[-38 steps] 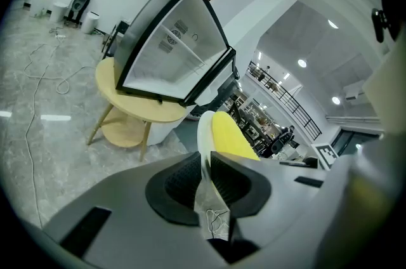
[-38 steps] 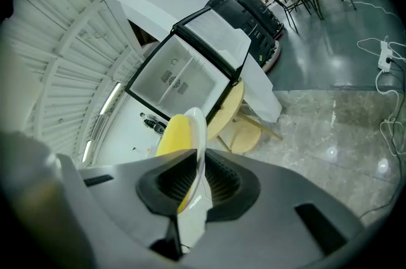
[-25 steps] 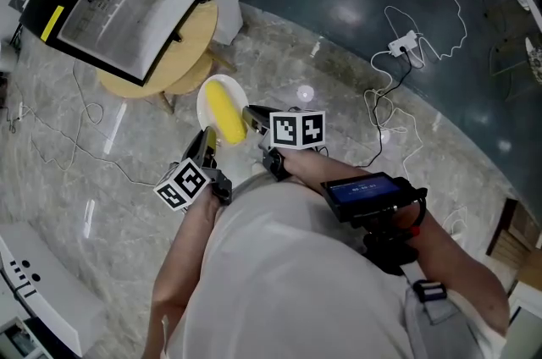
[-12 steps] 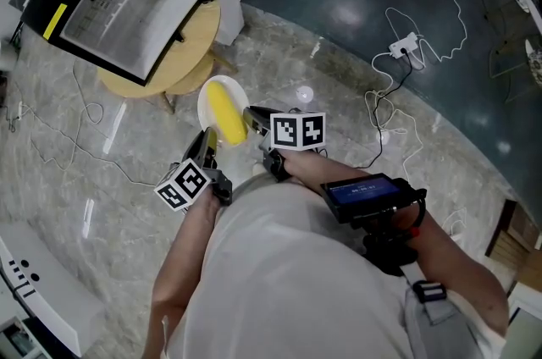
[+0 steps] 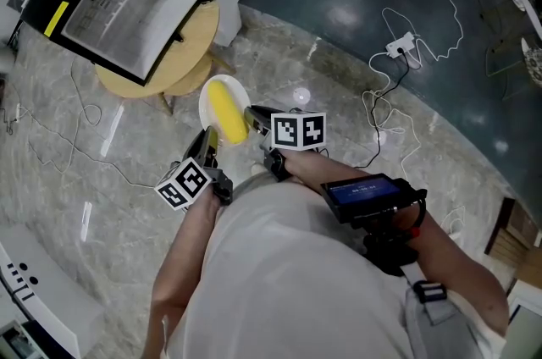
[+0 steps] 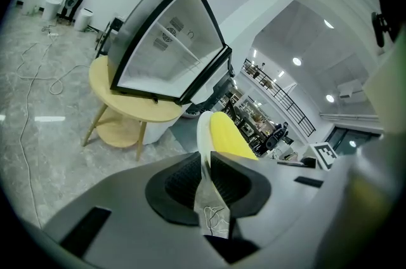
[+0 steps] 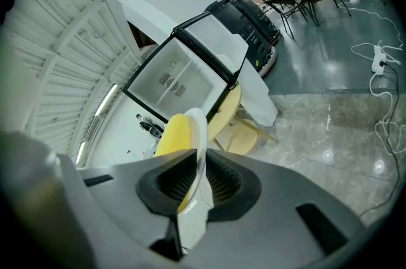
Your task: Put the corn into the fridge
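Yellow corn [image 5: 224, 112], white plate [image 5: 206, 102]

Round yellow table [image 5: 196, 30] stands on marble floor [image 5: 339, 82].

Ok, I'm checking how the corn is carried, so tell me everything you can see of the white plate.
The plate is round, white and glossy, ceramic-looking. A yellow corn cob lies on it. It is held over the marble floor, short of the yellow round table, its near rim clamped by the left hand-held gripper and the right hand-held gripper, one at each side.
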The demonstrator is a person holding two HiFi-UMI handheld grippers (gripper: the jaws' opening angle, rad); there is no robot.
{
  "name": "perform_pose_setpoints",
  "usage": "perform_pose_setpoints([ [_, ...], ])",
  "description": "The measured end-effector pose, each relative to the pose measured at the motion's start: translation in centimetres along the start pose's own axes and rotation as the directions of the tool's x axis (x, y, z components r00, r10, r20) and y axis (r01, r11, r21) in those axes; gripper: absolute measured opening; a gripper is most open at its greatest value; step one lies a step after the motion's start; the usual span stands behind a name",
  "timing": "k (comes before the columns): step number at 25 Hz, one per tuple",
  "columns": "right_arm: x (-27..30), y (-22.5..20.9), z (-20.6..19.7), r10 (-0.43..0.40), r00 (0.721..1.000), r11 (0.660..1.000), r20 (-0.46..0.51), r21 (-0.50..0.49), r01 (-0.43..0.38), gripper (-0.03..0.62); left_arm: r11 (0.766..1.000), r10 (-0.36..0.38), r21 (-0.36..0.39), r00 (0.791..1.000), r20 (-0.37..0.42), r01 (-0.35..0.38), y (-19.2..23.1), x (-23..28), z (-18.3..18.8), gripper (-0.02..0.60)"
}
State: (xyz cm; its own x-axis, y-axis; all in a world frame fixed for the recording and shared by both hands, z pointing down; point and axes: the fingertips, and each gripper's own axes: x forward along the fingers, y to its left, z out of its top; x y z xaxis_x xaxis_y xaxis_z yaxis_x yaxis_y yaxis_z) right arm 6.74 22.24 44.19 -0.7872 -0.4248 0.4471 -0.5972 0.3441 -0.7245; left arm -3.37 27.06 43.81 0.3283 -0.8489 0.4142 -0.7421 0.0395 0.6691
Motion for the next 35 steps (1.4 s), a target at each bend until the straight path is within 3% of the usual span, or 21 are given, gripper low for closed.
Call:
perform_pose_setpoints([
  [12, -0.1, 1.1, 0.0, 0.001, 1.0, 1.0, 0.012, -0.027, -0.001, 0.04, 1.0, -0.021, -0.007, 1.0, 0.009, 0.021, -0.1, -0.8, 0.4, 0.046],
  [26, 2.7, 1.7, 0.8, 0.047, 0.998, 0.999, -0.035, -0.014, -0.047, 0.04, 0.999, 0.03, -0.029, 0.999, 0.039, -0.029, 1.9, -0.5, 2.2, 0.046],
  [35, 5.7, 1.3, 3.6, 0.091, 0.992, 0.993, -0.088, -0.062, -0.097, 0.04, 0.996, 0.072, -0.057, 0.995, 0.066, -0.068, 2.9, 2.1, 4.0, 0.046],
])
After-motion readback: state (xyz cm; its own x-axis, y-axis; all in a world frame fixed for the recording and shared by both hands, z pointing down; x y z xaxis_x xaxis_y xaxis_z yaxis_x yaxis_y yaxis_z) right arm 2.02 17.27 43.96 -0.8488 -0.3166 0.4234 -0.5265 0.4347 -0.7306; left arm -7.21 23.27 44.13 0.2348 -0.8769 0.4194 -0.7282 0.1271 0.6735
